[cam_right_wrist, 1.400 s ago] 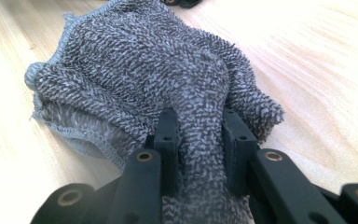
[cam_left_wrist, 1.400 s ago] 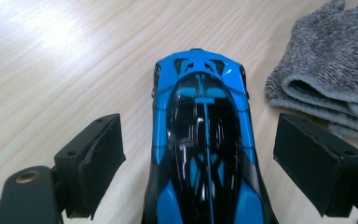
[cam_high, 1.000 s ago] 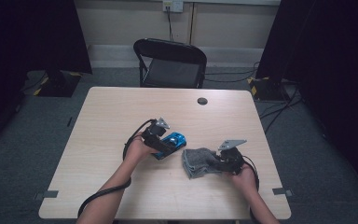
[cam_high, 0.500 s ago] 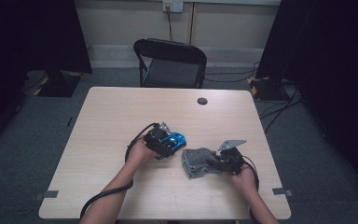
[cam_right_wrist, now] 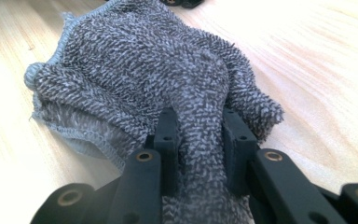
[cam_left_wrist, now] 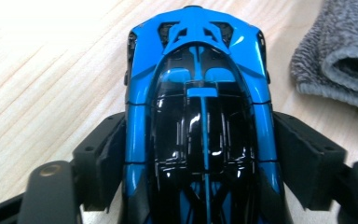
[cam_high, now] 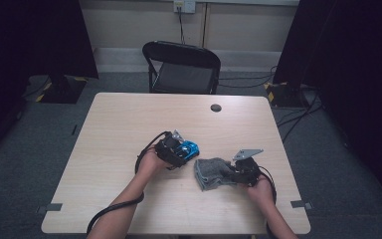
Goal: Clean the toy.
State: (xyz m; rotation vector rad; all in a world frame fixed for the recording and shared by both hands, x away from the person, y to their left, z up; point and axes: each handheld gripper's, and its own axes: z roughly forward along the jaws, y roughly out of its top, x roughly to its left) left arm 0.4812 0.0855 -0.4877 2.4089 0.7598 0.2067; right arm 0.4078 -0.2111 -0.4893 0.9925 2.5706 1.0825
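A blue and black toy car [cam_high: 189, 148] sits on the wooden table [cam_high: 129, 119], near the middle. My left gripper [cam_high: 180, 152] reaches it from the left. In the left gripper view the car [cam_left_wrist: 200, 70] lies lengthwise between the jaws of the left gripper [cam_left_wrist: 200, 154]. The jaws have just been closing, and both pads now rest against the car's sides. To the right lies a crumpled grey cloth [cam_high: 210, 172], whose edge [cam_left_wrist: 340, 56] also appears beside the car. My right gripper [cam_high: 233, 174] is shut on a fold of the cloth [cam_right_wrist: 135, 70], pinched between the narrow jaws of the gripper [cam_right_wrist: 200, 135].
A black folding chair [cam_high: 184, 64] stands behind the table's far edge. A small dark round disc [cam_high: 216, 107] lies on the far part of the tabletop. Cables trail from both grippers toward the near edge. Dark curtains flank the room.
My left gripper has edged slightly right over the toy car, and its jaws have drawn in around it. The right gripper and the cloth have stayed put.
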